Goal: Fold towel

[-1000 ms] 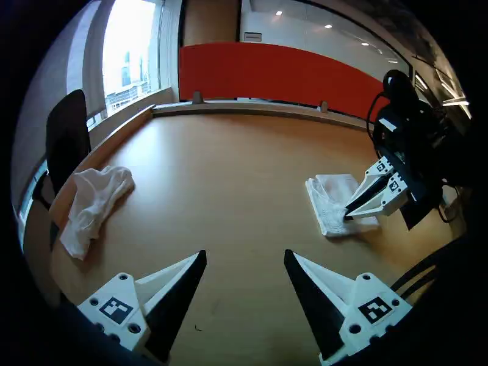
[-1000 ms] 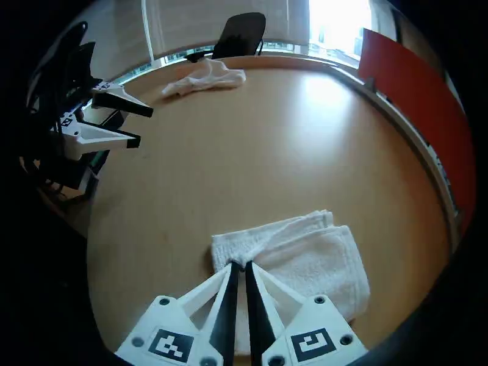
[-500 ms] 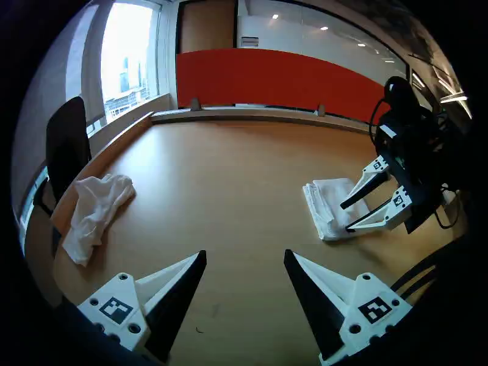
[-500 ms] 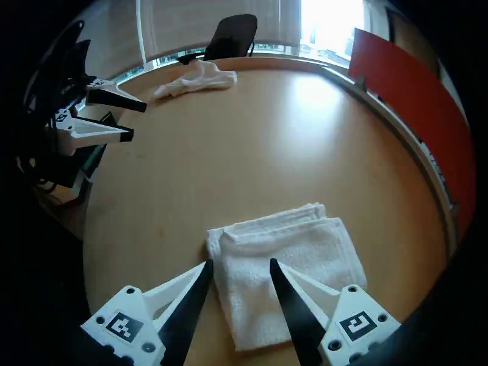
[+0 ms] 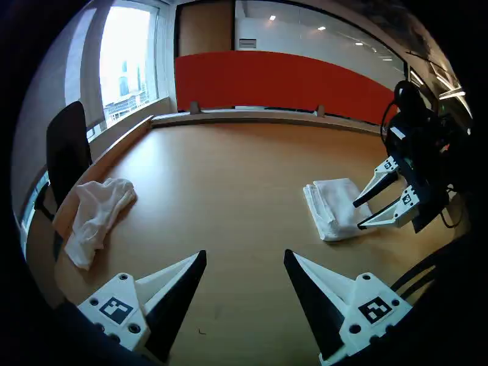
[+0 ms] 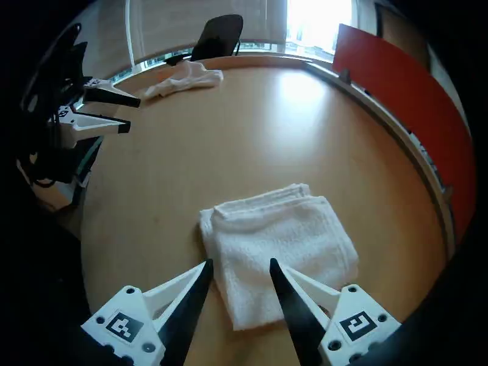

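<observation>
Wooden worktop by the window: right tongs have let go and backed off, spread wide; folded towel lies flat just ahead. Left tongs gape empty. This fold looks finished.

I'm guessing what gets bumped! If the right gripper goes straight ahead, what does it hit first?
Probably the folded towel, lying on the table just ahead of the open right gripper; how high the gripper hangs is unclear.
</observation>
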